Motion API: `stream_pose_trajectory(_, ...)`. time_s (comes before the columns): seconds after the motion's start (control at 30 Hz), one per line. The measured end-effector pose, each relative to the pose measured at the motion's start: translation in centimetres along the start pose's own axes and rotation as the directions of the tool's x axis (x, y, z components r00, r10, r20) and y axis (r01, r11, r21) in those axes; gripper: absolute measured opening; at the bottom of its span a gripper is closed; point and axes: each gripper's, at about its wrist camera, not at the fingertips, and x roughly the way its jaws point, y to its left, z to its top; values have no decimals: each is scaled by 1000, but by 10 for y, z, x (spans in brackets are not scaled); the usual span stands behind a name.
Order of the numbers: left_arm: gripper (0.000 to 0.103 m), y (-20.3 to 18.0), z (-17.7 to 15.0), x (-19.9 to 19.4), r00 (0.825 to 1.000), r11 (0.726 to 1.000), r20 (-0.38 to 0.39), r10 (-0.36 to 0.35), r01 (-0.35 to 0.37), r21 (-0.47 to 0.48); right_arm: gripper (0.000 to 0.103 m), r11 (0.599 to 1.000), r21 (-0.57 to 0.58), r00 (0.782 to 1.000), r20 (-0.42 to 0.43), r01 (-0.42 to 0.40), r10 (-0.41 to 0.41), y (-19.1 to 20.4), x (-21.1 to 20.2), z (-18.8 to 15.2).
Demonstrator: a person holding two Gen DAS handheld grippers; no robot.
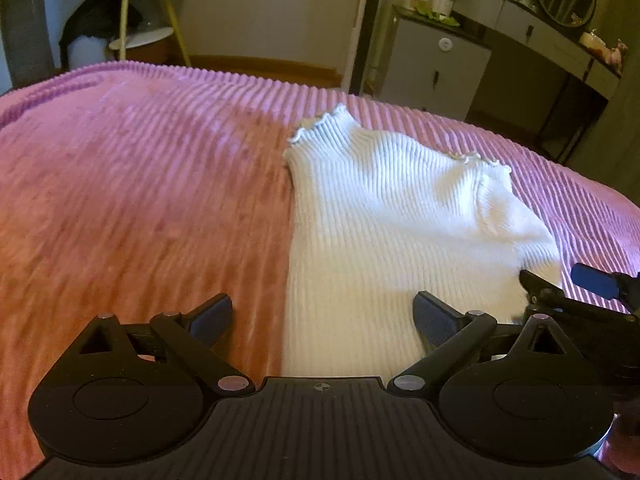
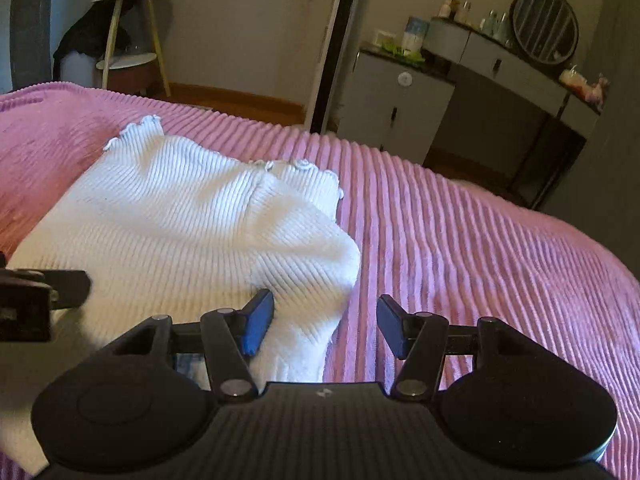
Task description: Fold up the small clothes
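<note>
The left gripper (image 1: 322,316) has its jaws spread wide and holds nothing; its left finger (image 1: 212,316) hangs over bare blanket, while its right finger (image 1: 434,320) sits over the near part of the white ribbed sweater (image 1: 380,208). The sweater's straight left edge runs between the two fingers. The right gripper (image 2: 324,326) is likewise spread and empty: its left finger (image 2: 258,322) lies over the sweater's near right corner, and its right finger (image 2: 394,330) is over the blanket beside that edge. Whether any finger touches the cloth cannot be told. Each gripper shows at the margin of the other's view, the two close side by side at the sweater's near end.

The sweater lies flat on the pink ribbed blanket (image 1: 140,184), already partly folded, with one sleeve turned over its right side. Its ruffled collar (image 1: 320,126) points to the far side, and a ruffled cuff (image 1: 476,158) lies at the far right.

Beyond the bed, on the far left, stands a round side table (image 2: 128,28) with thin legs. On the far right stand a grey cabinet (image 2: 400,108) and a dressing table (image 2: 516,68) with a round mirror (image 2: 546,26) and small bottles.
</note>
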Motion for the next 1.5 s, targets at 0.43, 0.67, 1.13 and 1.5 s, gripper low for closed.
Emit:
stream_pose_trajectory(0.43,102,32,-32,-56,998,997,-32,-54,52,-56,99,943,319,995,7,-92,95,-47,-80,-39)
stream_pose_trajectory(0.67,102,42,-63,-129,994,994,-14,-110,110,-8,99,894,422,973,-99,-149,209,-45,-132,-65)
stream_pose_trajectory(1.13,103,27,-104,-158,999,991,-41,34,-28,134,99,960,268,974,-184,-81,134,14,-167,-108)
stream_pose_trajectory(1.5,103,7,-108,-160,998,976,-42,39,-29,217,99,971,233,974,-204,-52,101,13,-166,-107)
